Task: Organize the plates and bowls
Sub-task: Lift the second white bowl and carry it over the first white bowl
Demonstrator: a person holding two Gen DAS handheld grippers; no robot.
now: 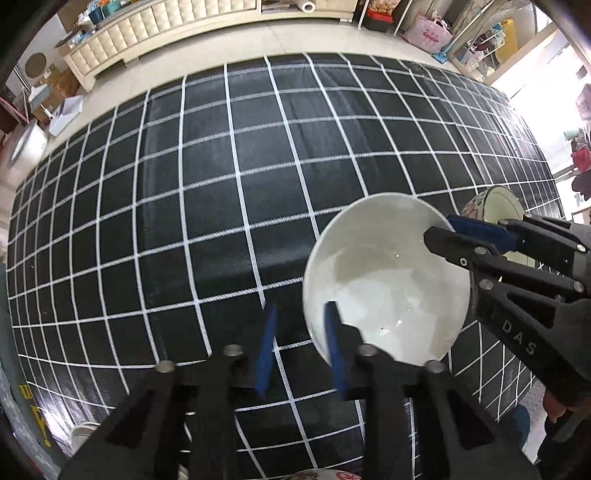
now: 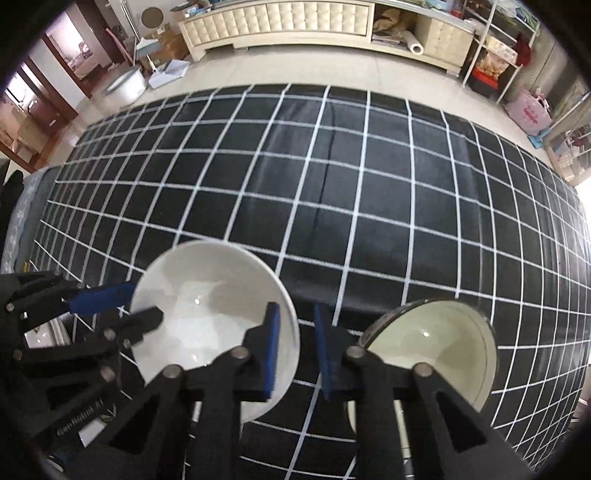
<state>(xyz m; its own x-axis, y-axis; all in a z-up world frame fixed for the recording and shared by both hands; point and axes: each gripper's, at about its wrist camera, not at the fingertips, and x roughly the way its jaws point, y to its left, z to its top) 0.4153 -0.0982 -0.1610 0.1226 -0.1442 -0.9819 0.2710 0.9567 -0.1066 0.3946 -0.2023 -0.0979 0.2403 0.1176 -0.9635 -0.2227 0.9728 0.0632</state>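
Two tools straddled the white bowl's (image 1: pixel 384 280) rim on the surface (image 1: pixel 221 184): left tool (image 1: pixel 301 347) and right tool (image 2: pixel 295 350), each clenched across it. Second bowl (image 2: pixel 436 347) stood just beside, unstacked; sorting appeared barely begun.

On the gridded table cover (image 2: pixel 332 192), the plain bowl (image 2: pixel 207 306) sits at about seven o'clock in the right wrist view, with a second bowl (image 2: pixel 443 343) at five o'clock, near it but apart. The right gripper (image 2: pixel 297 347) straddles the plain bowl's rim at the bowl's three o'clock side, one finger inside and one outside. The left gripper (image 1: pixel 301 347) straddles the same rim at the opposite side, at nine o'clock in that view. Behind the table, at twelve o'clock, stands a long cabinet (image 2: pixel 280 26) on the floor. A further dish (image 1: pixel 325 474) seems to lie at six o'clock below the left gripper, mostly hidden.
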